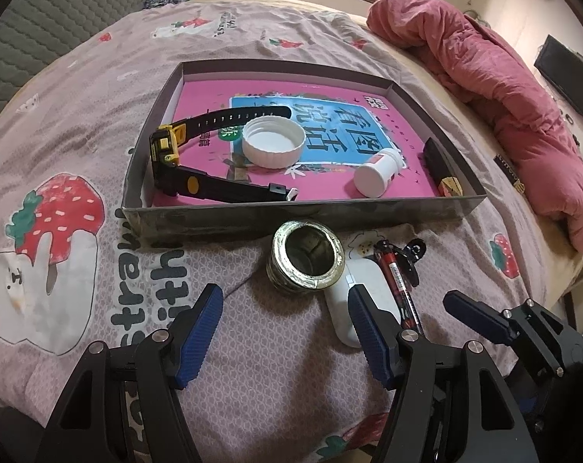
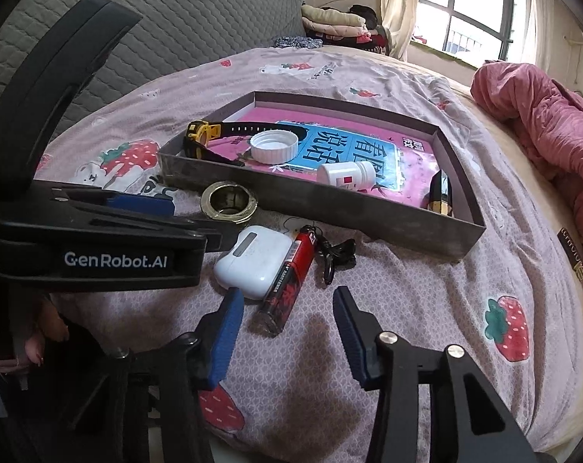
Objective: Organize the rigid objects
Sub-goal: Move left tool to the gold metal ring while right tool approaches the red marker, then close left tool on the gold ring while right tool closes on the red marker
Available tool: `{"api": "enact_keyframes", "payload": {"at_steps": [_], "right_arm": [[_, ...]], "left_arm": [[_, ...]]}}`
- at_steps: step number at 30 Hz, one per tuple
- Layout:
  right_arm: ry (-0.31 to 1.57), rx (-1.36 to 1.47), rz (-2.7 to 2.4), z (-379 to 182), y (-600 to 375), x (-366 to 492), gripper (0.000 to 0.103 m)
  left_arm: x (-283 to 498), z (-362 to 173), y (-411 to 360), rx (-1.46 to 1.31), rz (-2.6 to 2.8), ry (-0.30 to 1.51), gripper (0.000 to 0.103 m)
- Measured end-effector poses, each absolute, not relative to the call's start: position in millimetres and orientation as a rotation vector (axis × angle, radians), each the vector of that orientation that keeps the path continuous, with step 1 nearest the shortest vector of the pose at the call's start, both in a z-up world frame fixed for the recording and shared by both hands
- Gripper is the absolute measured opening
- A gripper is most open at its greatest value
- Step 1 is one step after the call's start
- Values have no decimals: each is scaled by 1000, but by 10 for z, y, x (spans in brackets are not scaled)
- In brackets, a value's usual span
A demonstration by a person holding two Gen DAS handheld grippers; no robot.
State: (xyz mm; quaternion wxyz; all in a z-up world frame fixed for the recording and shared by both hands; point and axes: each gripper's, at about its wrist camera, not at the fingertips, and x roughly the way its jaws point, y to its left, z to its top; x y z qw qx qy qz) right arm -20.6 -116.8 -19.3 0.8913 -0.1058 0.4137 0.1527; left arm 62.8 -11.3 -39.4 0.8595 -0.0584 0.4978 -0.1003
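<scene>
A shallow grey box [image 1: 291, 218] [image 2: 368, 208] with a pink book inside lies on the bed. In it are a black-and-yellow watch [image 1: 176, 154] [image 2: 201, 137], a white lid [image 1: 273, 142] [image 2: 274, 146], a small white bottle [image 1: 376, 171] [image 2: 345, 173] and a dark lipstick-like stick [image 1: 443, 171] [image 2: 442, 193]. In front of the box lie a metal ring [image 1: 309, 256] [image 2: 229, 202], a white earbud case [image 1: 363, 293] [image 2: 255, 262], a red lighter [image 1: 397, 283] [image 2: 289, 281] and a black clip [image 1: 415, 254] [image 2: 336, 254]. My left gripper [image 1: 285, 328] is open, just short of the ring. My right gripper [image 2: 287, 322] is open around the lighter's near end.
A crumpled pink quilt [image 1: 503, 88] [image 2: 553, 146] lies at the right. A grey quilted headboard [image 2: 156, 19] stands behind, with folded clothes [image 2: 341, 23] by the window. The left gripper's body [image 2: 98, 239] crosses the right wrist view at the left.
</scene>
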Motion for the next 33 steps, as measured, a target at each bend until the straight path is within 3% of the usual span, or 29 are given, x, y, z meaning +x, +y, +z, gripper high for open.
{"api": "enact_keyframes", "payload": {"at_steps": [6, 11, 33], "right_arm": [[873, -184, 306, -232, -1267, -136, 39], [882, -139, 295, -227, -1374, -86, 28], [927, -68, 385, -369, -1349, 63, 13]], "left_arm": [[638, -406, -93, -115, -206, 1038, 69], [666, -424, -91, -123, -210, 1038, 69], [761, -479, -108, -129, -232, 1019, 69]]}}
